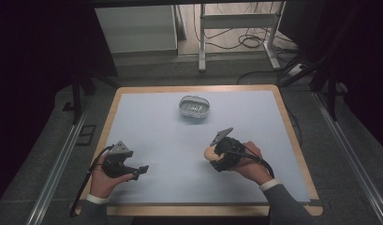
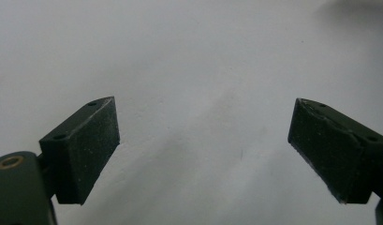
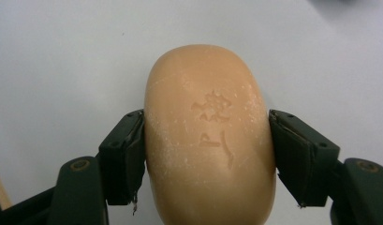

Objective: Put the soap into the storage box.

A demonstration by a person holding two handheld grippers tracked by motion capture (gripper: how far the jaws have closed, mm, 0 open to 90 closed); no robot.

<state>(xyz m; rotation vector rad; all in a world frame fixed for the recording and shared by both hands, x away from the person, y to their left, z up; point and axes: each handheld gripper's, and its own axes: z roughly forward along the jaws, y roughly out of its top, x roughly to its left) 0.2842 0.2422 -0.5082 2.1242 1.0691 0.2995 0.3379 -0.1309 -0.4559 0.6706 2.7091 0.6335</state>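
One smooth oval soap bar (image 3: 210, 140) | matte black jaws clamped | embossed face

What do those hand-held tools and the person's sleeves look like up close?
Each gripper, left and right, is a black handheld body with two blocky, flat-faced jaws, small screw holes and brass-coloured pivots. A grey three-cornered plate tops each, and a black cable trails off. The person wears grey sleeves with white cuffs.

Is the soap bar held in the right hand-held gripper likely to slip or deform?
The soap bar looks stiff: no dent shows where the right hand-held gripper presses it. Its rounded, smooth sides may let it slip. Set down, it would probably slide, not roll.
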